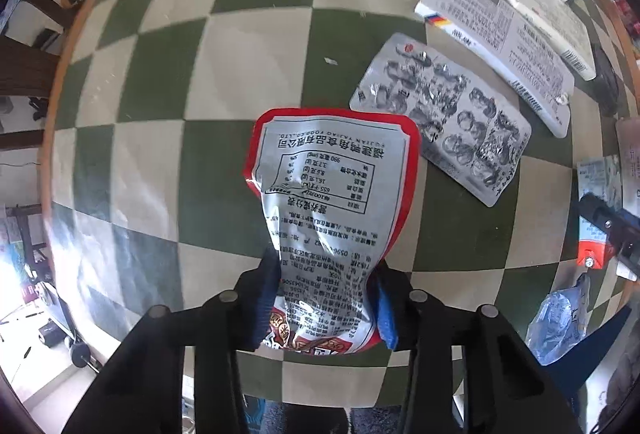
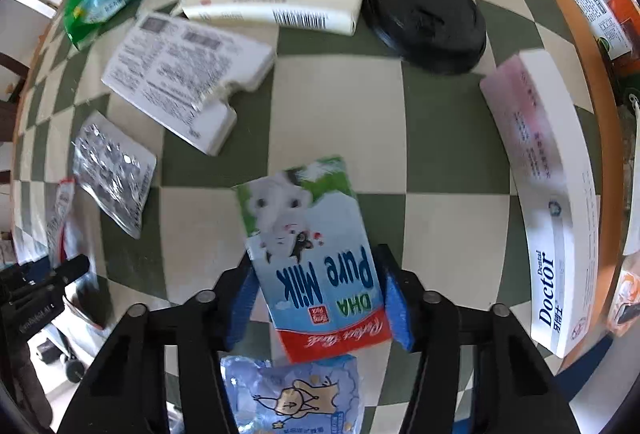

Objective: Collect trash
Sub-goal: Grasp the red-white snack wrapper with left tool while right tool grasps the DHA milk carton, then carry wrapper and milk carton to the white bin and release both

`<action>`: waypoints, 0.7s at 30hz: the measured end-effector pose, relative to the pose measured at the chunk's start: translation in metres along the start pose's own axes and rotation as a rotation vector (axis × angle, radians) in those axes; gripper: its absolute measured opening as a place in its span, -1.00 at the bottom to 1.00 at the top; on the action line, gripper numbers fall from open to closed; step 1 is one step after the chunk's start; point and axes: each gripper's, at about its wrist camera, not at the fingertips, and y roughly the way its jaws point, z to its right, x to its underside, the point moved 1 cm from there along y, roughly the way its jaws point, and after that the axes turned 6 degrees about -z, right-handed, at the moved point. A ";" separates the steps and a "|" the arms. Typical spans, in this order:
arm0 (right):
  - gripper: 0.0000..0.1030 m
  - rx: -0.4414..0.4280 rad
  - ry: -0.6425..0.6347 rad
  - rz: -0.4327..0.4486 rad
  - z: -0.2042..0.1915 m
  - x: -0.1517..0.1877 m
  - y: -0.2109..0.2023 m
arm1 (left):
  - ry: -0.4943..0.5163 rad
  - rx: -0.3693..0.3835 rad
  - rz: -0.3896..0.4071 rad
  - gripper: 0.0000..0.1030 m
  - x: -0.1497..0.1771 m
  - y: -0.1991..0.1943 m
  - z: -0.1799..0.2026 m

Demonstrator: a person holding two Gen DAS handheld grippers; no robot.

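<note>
The left claw (image 1: 326,298) pinches a red-bordered snack pouch (image 1: 332,193) at its crumpled waist, blue pads pressed into both sides; the pouch sits at the lower centre of the left wrist view, its grey printed back creased and facing the camera. The checkered surface (image 1: 168,73) lies bare across the left and upper middle of that frame, running out to a curved wooden rim (image 1: 56,81) at the far left. To the pouch's right a used silver blister sheet (image 1: 444,113) lies just beside it, with a flattened white carton (image 1: 500,41) above that. In the right wrist view the right claw (image 2: 318,298) is closed onto a milk carton (image 2: 316,258) at the lower centre, pads against both its edges; the carton is blue, white and green with a red band. Open checks spread above it, bounded by a black round lid (image 2: 424,21) at upper right and a long toothpaste box (image 2: 548,193) by the right rim.
</note>
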 end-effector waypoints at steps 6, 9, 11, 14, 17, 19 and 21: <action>0.04 -0.055 -0.008 0.040 -0.008 0.000 -0.005 | 0.002 0.000 0.020 -0.45 0.008 -0.023 -0.014; 0.04 -0.082 -0.011 0.061 -0.015 0.002 -0.007 | -0.006 0.003 0.035 -0.49 0.012 -0.035 -0.029; 0.04 -0.092 -0.012 0.076 -0.020 0.004 -0.011 | -0.010 0.005 0.053 -0.52 0.014 -0.046 -0.039; 0.04 -0.112 -0.007 0.094 -0.028 0.007 -0.018 | -0.011 0.007 0.094 -0.56 0.022 -0.071 -0.048; 0.04 -0.128 -0.001 0.120 -0.036 0.018 -0.032 | -0.003 0.002 0.149 -0.56 0.036 -0.098 -0.061; 0.04 -0.134 0.000 0.141 -0.041 0.021 -0.032 | 0.000 0.005 0.183 -0.56 0.046 -0.112 -0.068; 0.04 -0.137 0.001 0.153 -0.047 0.022 -0.061 | 0.003 0.011 0.219 -0.57 0.056 -0.119 -0.073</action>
